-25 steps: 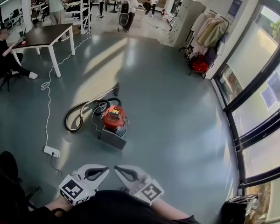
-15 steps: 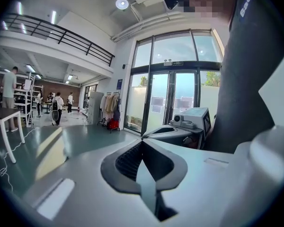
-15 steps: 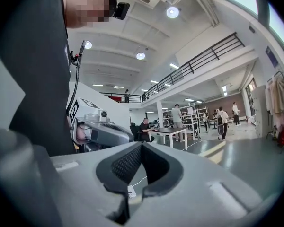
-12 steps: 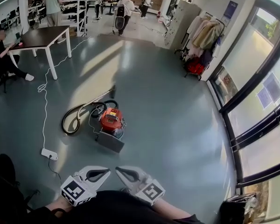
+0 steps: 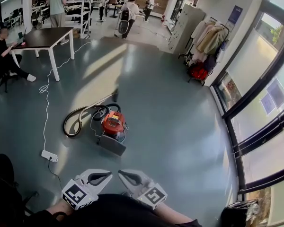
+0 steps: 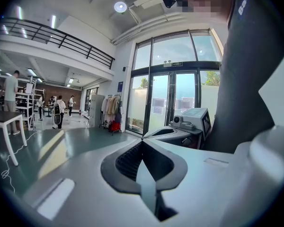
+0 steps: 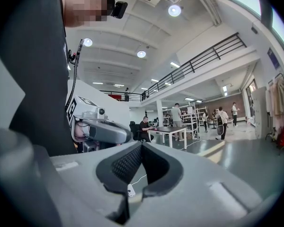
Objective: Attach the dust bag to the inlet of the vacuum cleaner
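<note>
Both claws are clenched with nothing in them. Your left gripper (image 5: 103, 175) and right gripper (image 5: 125, 175) sit low in the head view, close to your body, tips angled toward each other and near but not touching. The left gripper view shows its jaws meeting at the tip (image 6: 143, 143), with only floor beyond. The right gripper view shows the same (image 7: 142, 145).

The vacuum cleaner (image 5: 113, 123), with its red-orange body, sits on the grey floor (image 5: 180, 126) well ahead of both grippers. Its hose (image 5: 75, 122) loops to the left. A flat grey piece (image 5: 112, 144) lies against the vacuum's near side. I can't tell if that's the dust bag or a lid.

A power strip (image 5: 49, 155) is left of the vacuum, and its white cable (image 5: 46, 103) runs up toward the table (image 5: 47, 37).
</note>
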`<action>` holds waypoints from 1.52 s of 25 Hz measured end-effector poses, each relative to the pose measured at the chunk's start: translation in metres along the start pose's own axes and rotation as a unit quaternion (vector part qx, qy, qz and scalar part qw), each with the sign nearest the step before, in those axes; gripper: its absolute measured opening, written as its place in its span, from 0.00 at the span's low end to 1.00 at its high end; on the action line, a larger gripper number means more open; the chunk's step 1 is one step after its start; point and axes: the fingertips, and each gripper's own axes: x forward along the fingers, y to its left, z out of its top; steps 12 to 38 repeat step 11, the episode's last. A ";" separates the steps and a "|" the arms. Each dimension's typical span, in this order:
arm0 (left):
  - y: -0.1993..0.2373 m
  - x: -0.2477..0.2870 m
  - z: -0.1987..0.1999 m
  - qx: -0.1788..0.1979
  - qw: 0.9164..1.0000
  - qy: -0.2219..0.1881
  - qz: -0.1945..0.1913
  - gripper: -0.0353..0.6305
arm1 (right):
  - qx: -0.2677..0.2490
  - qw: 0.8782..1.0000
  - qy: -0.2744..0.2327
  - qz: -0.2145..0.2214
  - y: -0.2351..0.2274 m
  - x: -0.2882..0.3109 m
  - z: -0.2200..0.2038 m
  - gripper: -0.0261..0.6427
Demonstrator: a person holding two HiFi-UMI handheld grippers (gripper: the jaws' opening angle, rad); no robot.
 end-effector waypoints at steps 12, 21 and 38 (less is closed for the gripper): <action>-0.002 -0.004 -0.007 -0.008 1.000 0.001 -0.002 0.08 | 0.004 1.000 0.007 -0.006 0.004 0.001 -0.005 0.03; -0.002 -0.004 -0.007 -0.008 1.000 0.001 -0.002 0.08 | 0.004 1.000 0.007 -0.006 0.004 0.001 -0.005 0.03; -0.002 -0.004 -0.007 -0.008 1.000 0.001 -0.002 0.08 | 0.004 1.000 0.007 -0.006 0.004 0.001 -0.005 0.03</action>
